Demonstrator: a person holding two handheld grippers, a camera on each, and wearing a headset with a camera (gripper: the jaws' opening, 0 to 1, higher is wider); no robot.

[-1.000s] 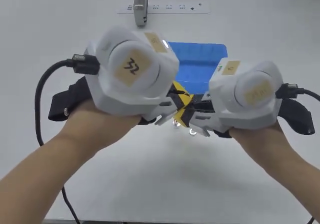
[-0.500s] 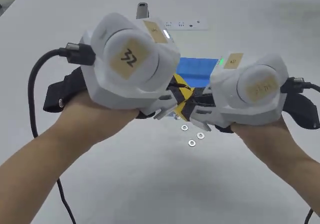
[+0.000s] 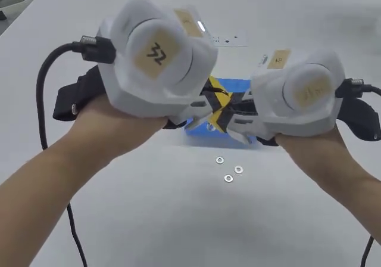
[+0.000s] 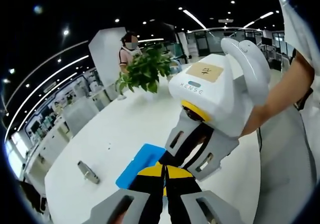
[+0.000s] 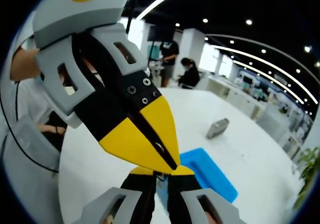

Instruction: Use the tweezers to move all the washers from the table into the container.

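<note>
Three small metal washers [image 3: 228, 169] lie close together on the white table, in front of the blue container [image 3: 238, 86]. My left gripper [image 3: 214, 103] and right gripper [image 3: 224, 121] hang above the container's near edge, their yellow-tipped jaws meeting tip to tip. In the left gripper view my left gripper [image 4: 165, 177] has its jaws together, with the right gripper [image 4: 168, 159] pointing down at them. In the right gripper view my right gripper [image 5: 159, 174] also looks shut, the left gripper [image 5: 172, 166] touching its tips. A small silvery thing [image 3: 208, 126] shows under the tips; I cannot tell what it is.
A power strip [image 3: 229, 40] lies at the table's far side. A grey metal block [image 4: 88, 172] stands beyond the container. Black cables trail from both grippers. People and a potted plant [image 4: 146, 71] are far off in the room.
The head camera has tilted up. The grippers have stayed tip to tip and now sit farther back over the container's front, so the three washers show in front of them.
</note>
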